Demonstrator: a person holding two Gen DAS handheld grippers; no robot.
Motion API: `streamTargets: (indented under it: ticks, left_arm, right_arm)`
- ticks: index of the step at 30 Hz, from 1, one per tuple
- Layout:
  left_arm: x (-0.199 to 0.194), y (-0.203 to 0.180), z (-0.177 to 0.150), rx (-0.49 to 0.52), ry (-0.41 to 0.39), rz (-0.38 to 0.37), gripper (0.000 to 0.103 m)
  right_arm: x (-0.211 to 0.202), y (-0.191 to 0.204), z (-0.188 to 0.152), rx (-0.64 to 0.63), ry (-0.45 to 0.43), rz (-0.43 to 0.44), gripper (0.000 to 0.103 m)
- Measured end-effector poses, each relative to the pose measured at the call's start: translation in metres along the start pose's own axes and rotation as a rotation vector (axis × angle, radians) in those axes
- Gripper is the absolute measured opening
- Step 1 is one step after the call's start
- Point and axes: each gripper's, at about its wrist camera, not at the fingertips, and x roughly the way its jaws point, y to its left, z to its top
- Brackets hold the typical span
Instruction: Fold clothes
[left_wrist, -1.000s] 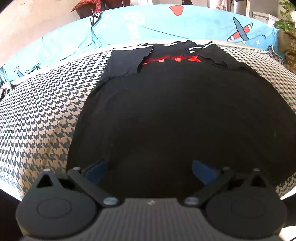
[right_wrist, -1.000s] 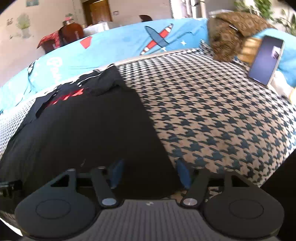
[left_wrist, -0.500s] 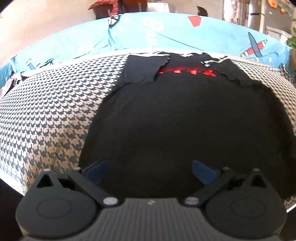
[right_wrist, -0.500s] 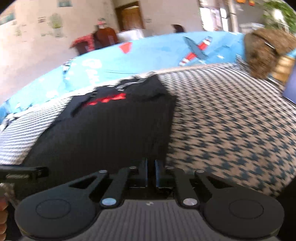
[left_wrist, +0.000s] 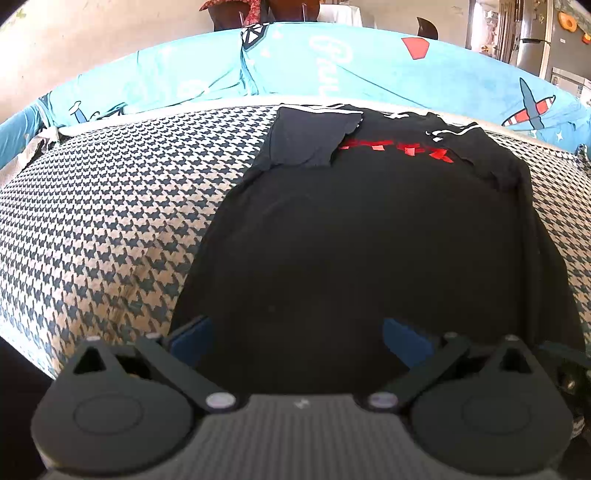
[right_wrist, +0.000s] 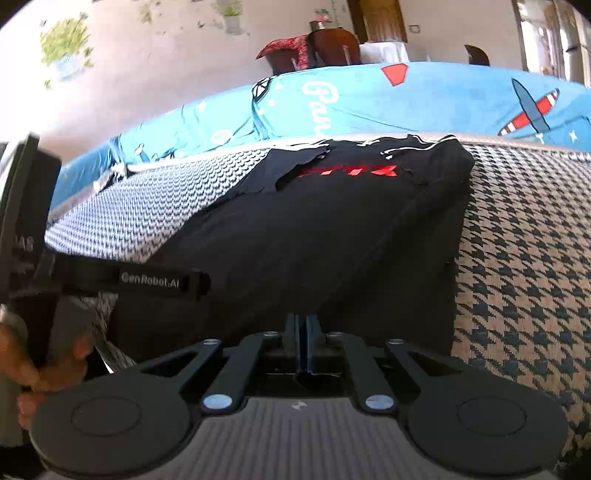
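A black shirt (left_wrist: 369, 229) lies spread on a houndstooth bed (left_wrist: 110, 221), both sleeves already turned in over the chest beside its red print (left_wrist: 397, 149), collar end toward the blue sheet (left_wrist: 332, 62) at the far side. The right gripper (right_wrist: 302, 325) has its fingers pressed together at the shirt's near hem, on the hem's right corner; the cloth runs taut from there up the shirt's right edge, so it appears clamped on the fabric, though the pinch itself is hidden by the jaws. The left gripper (left_wrist: 295, 332) hangs over the near hem toward the shirt's left side with its fingers spread wide and nothing between them; a hand (right_wrist: 33, 365) grips its handle at the left of the right wrist view. By the look of it, the step in hand is taking hold of the hem for a lengthwise fold. The next move would call for the left gripper to close on the hem's left corner, level with the right, so both corners can rise together and travel toward the collar without skewing the shirt.
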Motion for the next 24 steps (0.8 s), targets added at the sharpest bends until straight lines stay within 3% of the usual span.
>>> streamTargets:
  ticks: [6,10,13,15,20,24]
  left_arm:
    - [-0.001,-0.001,0.001,-0.006,-0.005,-0.01,0.103]
    - [0.0,0.002,0.003,-0.023,-0.001,-0.009,0.103]
    - [0.005,0.001,0.005,-0.02,0.008,-0.002,0.103]
    - [0.008,0.0,0.007,-0.02,0.014,0.002,0.103]
    - [0.014,0.001,0.018,-0.014,0.005,0.019,0.103]
    - [0.021,0.005,0.033,-0.017,0.012,0.012,0.103]
  right_arm:
    - [0.008,0.001,-0.002,0.004,0.062,-0.007,0.011]
    - [-0.002,0.003,0.005,0.007,0.088,0.036,0.012]
    - [-0.009,0.001,0.014,-0.008,0.083,0.066,0.021]
    - [-0.013,0.0,0.021,-0.019,0.078,0.085,0.034]
    - [-0.024,-0.003,0.038,-0.047,0.066,0.133,0.038]
    - [-0.017,-0.028,0.062,0.013,0.027,0.09,0.038]
